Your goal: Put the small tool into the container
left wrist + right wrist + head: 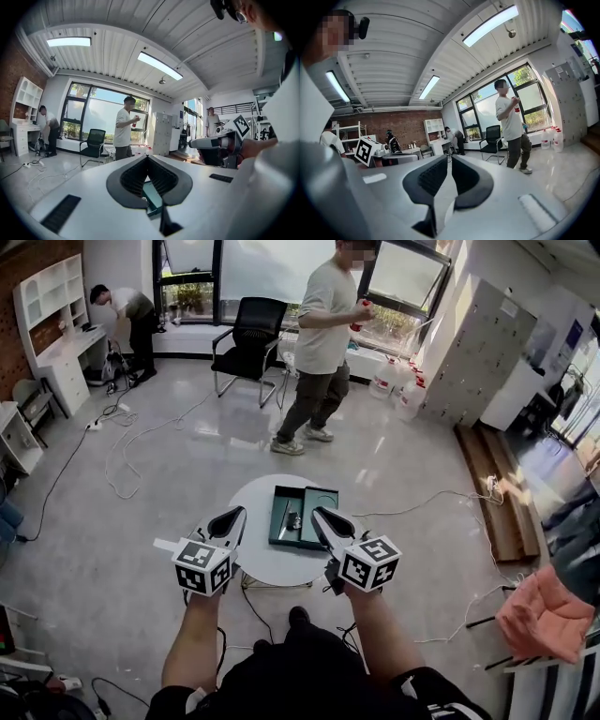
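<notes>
A dark green open container (pixel 319 501) lies on the round white table (pixel 272 568); a thin small tool (pixel 284 514) and another small piece (pixel 295 520) rest in its left half. My left gripper (pixel 237 513) hovers just left of the container, its jaws shut with the tips touching and nothing held. In the left gripper view (pixel 147 158) the green container (pixel 152 199) shows through the hollow behind the tips. My right gripper (pixel 317 513) hangs over the container's right half. The right gripper view (pixel 450 161) shows a narrow gap between its jaws with nothing in it.
A person (pixel 323 343) stands beyond the table beside a black office chair (pixel 251 334). Another person (pixel 127 310) bends at a white desk at the back left. Cables (pixel 131 437) trail over the floor, wooden planks (pixel 492 484) lie at the right, and a pink cloth (pixel 544 615) hangs at the near right.
</notes>
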The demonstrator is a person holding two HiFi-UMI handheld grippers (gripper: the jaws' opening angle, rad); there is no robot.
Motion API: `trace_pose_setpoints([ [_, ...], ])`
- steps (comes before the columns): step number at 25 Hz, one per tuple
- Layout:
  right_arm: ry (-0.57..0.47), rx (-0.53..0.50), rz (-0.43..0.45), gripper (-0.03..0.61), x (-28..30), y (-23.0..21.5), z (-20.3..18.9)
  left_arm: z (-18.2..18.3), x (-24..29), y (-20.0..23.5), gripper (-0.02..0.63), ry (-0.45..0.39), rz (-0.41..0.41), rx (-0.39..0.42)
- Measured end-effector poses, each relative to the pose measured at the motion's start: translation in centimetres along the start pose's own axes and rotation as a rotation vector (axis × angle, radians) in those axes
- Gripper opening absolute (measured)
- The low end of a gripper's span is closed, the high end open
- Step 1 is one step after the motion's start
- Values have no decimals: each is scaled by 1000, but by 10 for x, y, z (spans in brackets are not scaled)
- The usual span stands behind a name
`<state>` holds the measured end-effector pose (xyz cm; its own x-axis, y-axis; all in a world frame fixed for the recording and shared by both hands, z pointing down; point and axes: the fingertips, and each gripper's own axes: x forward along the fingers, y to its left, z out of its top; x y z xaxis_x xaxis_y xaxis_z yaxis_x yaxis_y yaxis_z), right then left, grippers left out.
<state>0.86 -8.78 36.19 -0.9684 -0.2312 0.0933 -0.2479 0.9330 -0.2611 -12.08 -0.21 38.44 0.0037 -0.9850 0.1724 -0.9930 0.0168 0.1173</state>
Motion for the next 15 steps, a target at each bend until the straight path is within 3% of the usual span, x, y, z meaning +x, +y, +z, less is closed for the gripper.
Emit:
trace_pose_setpoints([
  [9,35,82,-77,41,14,-86,-20,10,57,10,3,19,-15,17],
  [15,70,124,-89,41,57,-130,-32,0,88,55,3,66,39,-11],
])
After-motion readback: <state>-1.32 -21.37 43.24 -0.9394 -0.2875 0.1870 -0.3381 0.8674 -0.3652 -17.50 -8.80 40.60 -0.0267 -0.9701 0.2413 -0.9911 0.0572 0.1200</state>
